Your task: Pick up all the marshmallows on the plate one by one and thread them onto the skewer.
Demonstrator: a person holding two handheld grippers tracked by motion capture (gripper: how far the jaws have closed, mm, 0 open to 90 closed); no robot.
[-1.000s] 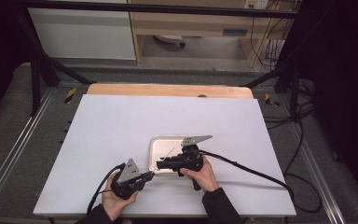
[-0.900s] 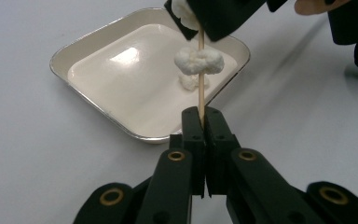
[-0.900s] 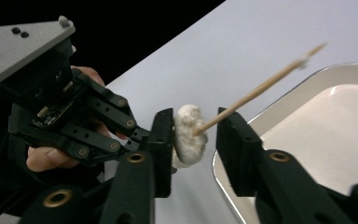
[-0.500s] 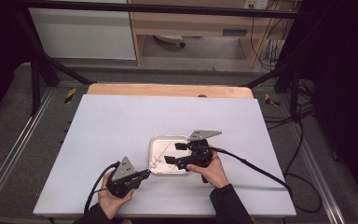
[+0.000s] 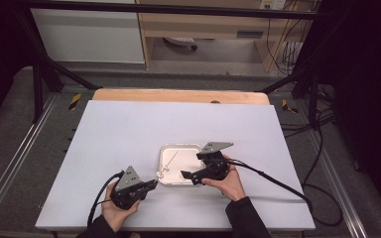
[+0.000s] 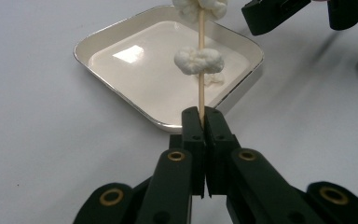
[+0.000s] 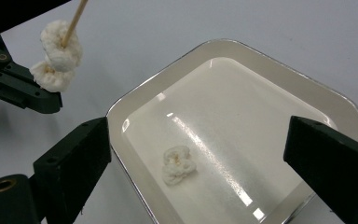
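Table (image 5: 129, 129): white top, wooden strip along the far edge.

Tray (image 5: 164, 151): square, rounded corners, cream inside with a bright metal rim; lies near the table's front edge, about midway along it. Rim also seen in the left gripper view (image 6: 121, 35) and the right gripper view (image 7: 279, 65).

Skewer (image 6: 200, 70): thin wooden stick, clamped at its lower end between the jaws of the left gripper (image 6: 200, 116), which are pressed together on it. It slants out over the tray's front-left part; in the high view it shows as a thin pale line (image 5: 170, 159).

Pieces on skewer: two white, puffy lumps threaded on the stick, one at mid-length (image 6: 198, 60), one higher, cut by the top of the picture. In the right gripper view they sit one against the other (image 7: 58, 56).

Loose piece (image 7: 179, 164): one white lump lying on the tray floor, touching neither gripper.

Left gripper (image 5: 151, 184): held in the left hand (image 5: 115, 210), just left of the tray's front-left corner.

Right gripper (image 5: 186, 174): held in the right hand (image 5: 228, 181) over the tray's front-right part. Jaws have just been opening and stand wide, well apart, nothing pressed between them; the loose piece lies below the gap.
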